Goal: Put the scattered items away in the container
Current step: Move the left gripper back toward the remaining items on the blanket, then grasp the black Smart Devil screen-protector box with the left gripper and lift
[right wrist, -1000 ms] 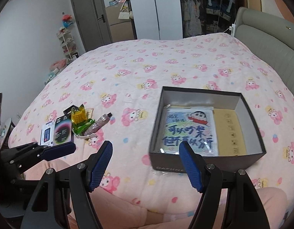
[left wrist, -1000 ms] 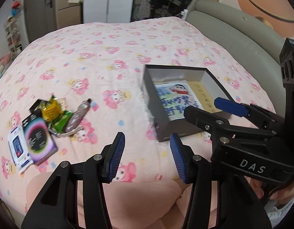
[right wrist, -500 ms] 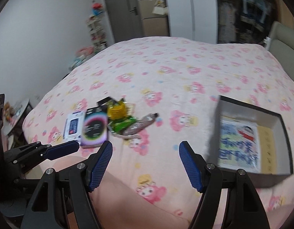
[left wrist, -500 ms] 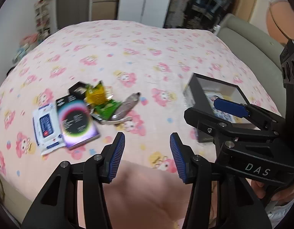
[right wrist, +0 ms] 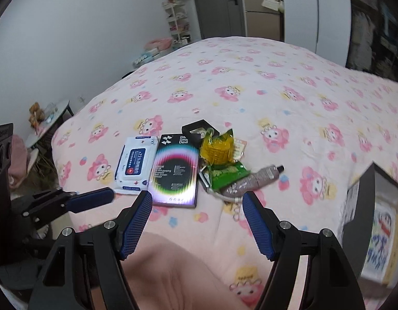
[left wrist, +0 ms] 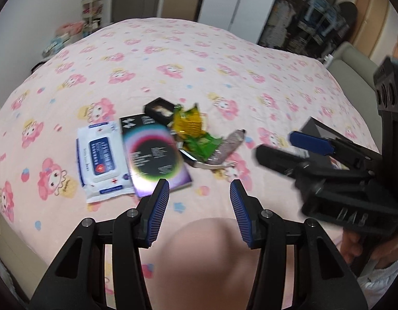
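A pile of items lies on the pink bed: a white wipes pack (left wrist: 99, 157) (right wrist: 135, 164), a dark box with a rainbow ring (left wrist: 153, 155) (right wrist: 177, 173), a small black box (left wrist: 159, 109) (right wrist: 196, 129), a yellow packet (left wrist: 187, 124) (right wrist: 218, 148), a green packet (left wrist: 203, 146) (right wrist: 228, 174) and a grey tube (left wrist: 230, 144) (right wrist: 253, 180). The dark open box (right wrist: 364, 206) with a cartoon print stands at the right. My left gripper (left wrist: 199, 206) is open and empty, just short of the pile. My right gripper (right wrist: 197, 223) is open and empty, also near the pile.
The bed's left edge drops off toward a small round table (right wrist: 48, 126) and a white wall. Wardrobes (left wrist: 224, 2) and shelves stand beyond the far end. A grey headboard (left wrist: 353, 64) runs along the right side.
Both grippers have swung left, from facing the open box to facing the pile of items. The box has slid to the right edge of both views. Both grippers stay open.
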Motion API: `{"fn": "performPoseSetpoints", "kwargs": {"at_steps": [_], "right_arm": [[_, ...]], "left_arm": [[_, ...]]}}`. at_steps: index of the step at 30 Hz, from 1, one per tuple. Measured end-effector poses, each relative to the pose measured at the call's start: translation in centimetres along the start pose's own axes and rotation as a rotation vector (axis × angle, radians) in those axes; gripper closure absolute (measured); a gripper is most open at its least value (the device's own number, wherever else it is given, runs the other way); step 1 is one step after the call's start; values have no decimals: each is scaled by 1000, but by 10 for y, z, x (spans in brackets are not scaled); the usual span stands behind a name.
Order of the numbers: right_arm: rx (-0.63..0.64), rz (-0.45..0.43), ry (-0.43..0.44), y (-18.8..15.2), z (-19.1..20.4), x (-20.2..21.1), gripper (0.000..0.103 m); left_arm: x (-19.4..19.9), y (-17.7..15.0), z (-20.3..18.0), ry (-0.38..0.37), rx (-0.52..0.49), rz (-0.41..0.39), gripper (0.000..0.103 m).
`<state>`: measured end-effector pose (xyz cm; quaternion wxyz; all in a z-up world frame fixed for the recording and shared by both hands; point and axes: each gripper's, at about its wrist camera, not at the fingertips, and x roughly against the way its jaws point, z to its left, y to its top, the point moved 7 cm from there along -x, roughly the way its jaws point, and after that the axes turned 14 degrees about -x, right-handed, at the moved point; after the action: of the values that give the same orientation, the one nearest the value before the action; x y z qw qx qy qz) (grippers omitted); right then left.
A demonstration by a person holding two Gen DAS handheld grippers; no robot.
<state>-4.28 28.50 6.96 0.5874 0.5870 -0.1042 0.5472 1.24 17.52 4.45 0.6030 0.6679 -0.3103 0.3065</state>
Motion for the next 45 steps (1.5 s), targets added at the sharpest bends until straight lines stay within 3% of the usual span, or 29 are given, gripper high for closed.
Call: {"fn": "performPoseSetpoints", "kwargs": {"at_steps": [8,15,23,29,41,45], "right_arm": [[-34,81,-49,2,-25,-47,35],[0,199,-26,-8,-22,-99,55],[47,322,19,-22,-11,-149,55],[44,427,40,-35,-10,-181,55],[19,548,164,-38,-5,-210,52],[-4,555,205,-39,-4,-211,52]], "left_arm": [[-39,-25,65,38,171,71,54],[-78,-40,86,-1,226,130,55],[-116,-46,90,-94,243,190,55],[-140,-51,90,-100,228,238,60],[-165,-44,100,-150,321,248,57],[-159,-41,91,-160,293,243,57]]}}
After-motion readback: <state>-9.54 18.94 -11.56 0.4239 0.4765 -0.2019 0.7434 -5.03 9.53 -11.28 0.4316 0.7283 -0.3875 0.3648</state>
